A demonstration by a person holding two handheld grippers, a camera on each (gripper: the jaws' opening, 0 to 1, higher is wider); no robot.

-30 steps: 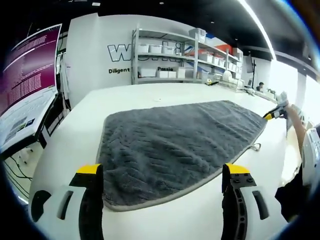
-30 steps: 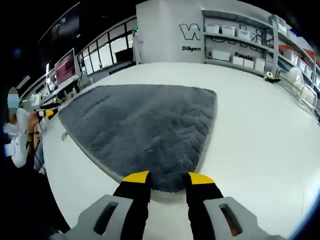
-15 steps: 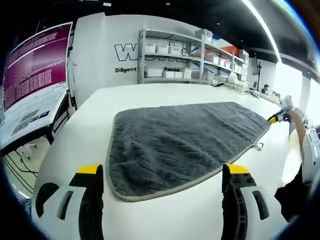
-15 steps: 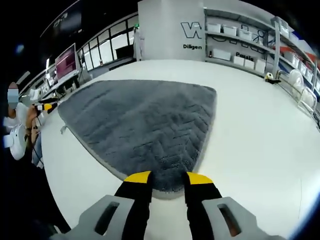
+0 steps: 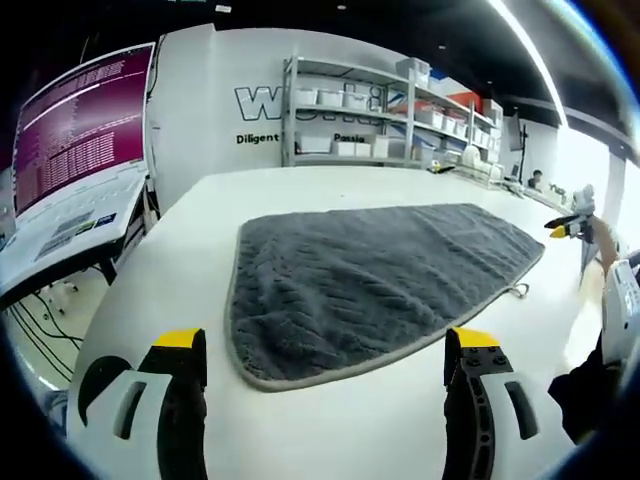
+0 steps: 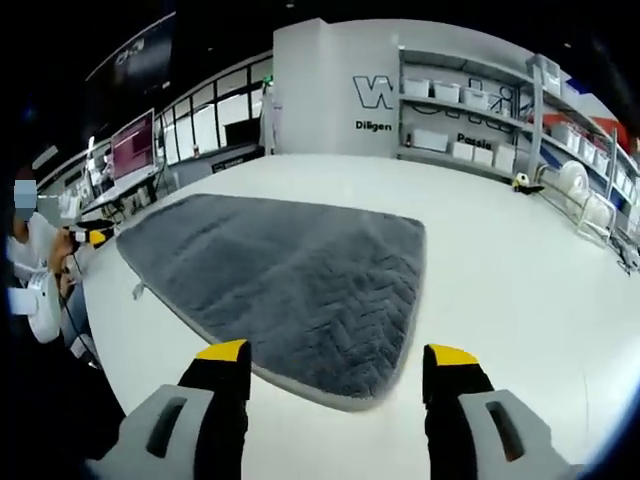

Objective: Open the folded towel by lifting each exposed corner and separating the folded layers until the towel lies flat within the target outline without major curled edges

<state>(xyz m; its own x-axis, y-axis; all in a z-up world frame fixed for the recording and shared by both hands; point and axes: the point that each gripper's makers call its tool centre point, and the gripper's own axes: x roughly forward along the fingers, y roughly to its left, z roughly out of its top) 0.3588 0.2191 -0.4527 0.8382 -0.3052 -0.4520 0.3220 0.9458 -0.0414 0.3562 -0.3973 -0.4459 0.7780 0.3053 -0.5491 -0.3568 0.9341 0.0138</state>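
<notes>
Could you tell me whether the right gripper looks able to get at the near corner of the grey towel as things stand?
Probably yes. The right gripper is open, the towel corner lies flat on the white table just ahead between its jaws, and nothing stands between them.

The towel (image 5: 375, 280) lies spread on the table (image 5: 300, 420), shelves (image 5: 370, 125) behind it.

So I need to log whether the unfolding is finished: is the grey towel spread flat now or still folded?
Spread flat: the grey towel lies as one sheet on the white table, edges down, hanging loop out, both grippers off it. No outline shows.
</notes>
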